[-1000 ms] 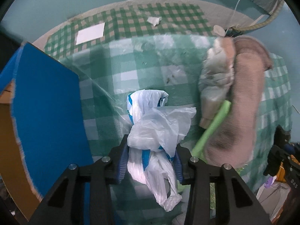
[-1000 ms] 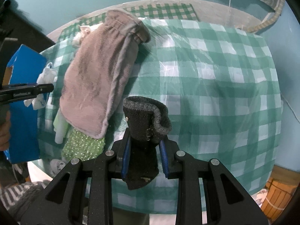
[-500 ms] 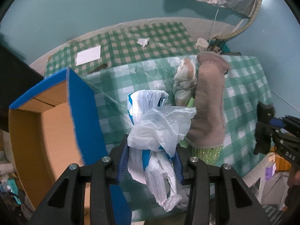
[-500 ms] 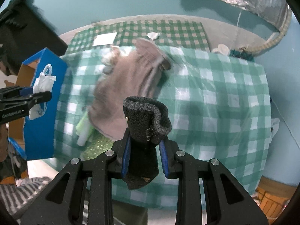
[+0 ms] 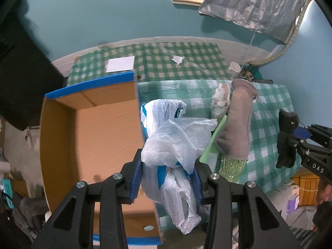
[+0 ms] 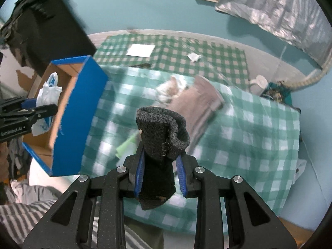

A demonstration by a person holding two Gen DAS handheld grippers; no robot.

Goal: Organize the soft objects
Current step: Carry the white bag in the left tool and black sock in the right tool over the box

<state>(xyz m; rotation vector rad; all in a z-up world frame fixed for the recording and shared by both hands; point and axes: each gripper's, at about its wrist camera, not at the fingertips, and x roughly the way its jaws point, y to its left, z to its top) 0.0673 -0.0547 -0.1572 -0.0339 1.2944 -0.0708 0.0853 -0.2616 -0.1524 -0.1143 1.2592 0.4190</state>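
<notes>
left gripper [image 5: 167, 179] clamped on something, right gripper [image 6: 159, 171] likewise

Background — teal wall [image 5: 116, 14] with a silver foil sheet [image 5: 255, 4] hung at upper right. Green-checked tablecloth [image 6: 259, 124] over the table; beyond it, a white paper sheet [image 6: 141, 50], a crumpled scrap [image 6: 194, 57] and a white cup [image 6: 260, 82].

Green-and-white checked tablecloth [image 6: 249, 124], blue box [image 6: 81, 108] (tan inside), dark grey sock [image 6: 159, 145], white-blue bag [image 5: 176, 141]
</notes>
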